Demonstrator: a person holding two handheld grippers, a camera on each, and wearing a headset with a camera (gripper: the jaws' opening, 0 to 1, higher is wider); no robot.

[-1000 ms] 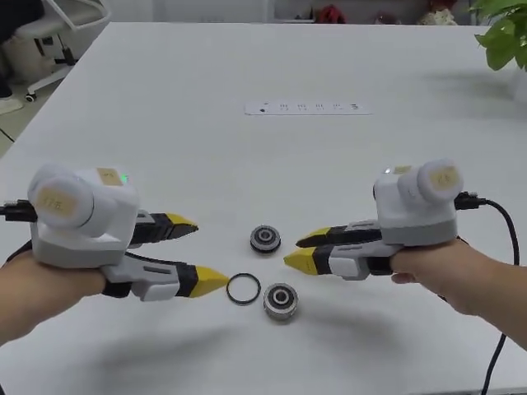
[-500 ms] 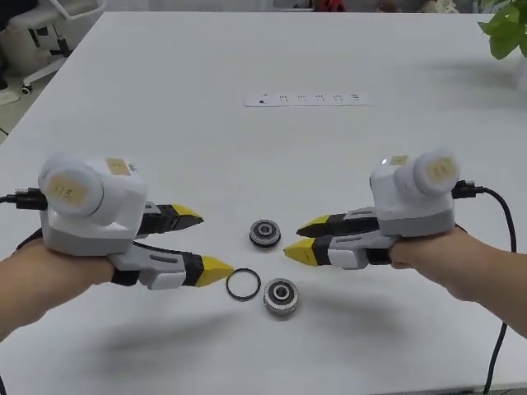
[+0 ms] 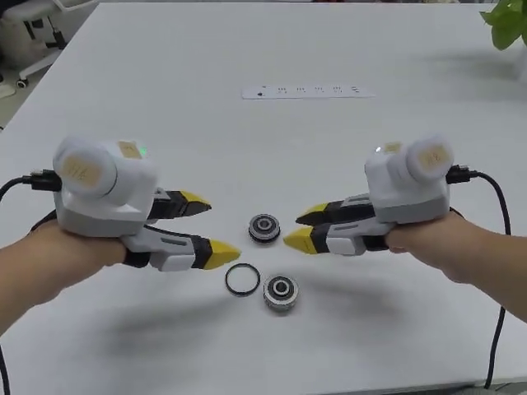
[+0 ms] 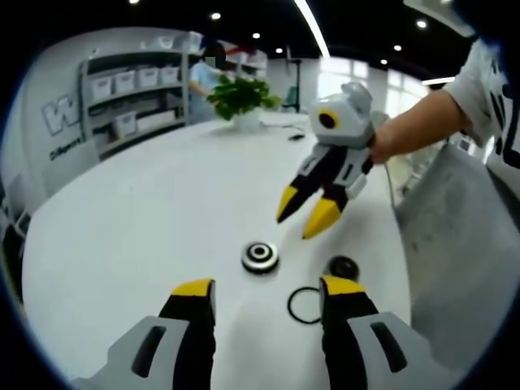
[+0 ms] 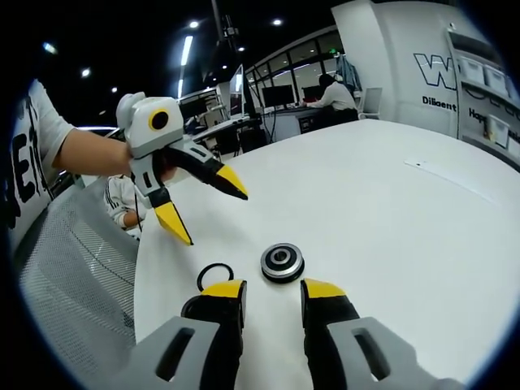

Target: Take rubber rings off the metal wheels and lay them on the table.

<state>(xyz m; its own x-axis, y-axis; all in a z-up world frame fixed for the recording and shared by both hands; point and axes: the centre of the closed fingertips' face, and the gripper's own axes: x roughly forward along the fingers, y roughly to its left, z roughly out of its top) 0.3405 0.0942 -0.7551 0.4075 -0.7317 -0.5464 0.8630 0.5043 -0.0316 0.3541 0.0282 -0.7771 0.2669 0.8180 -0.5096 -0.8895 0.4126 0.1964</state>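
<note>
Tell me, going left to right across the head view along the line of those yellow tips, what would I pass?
left hand → left gripper → metal wheel → right gripper → right hand. The loose rubber ring and second wheel lie nearer, off that line.

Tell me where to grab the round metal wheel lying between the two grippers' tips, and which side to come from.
Pinch the round metal wheel across its dark outer rim, one jaw on each side. It lies flat on the white table, so the rim is its only raised edge. The right gripper, open, points at it; coming from that side, tilted down, looks easiest.
</note>
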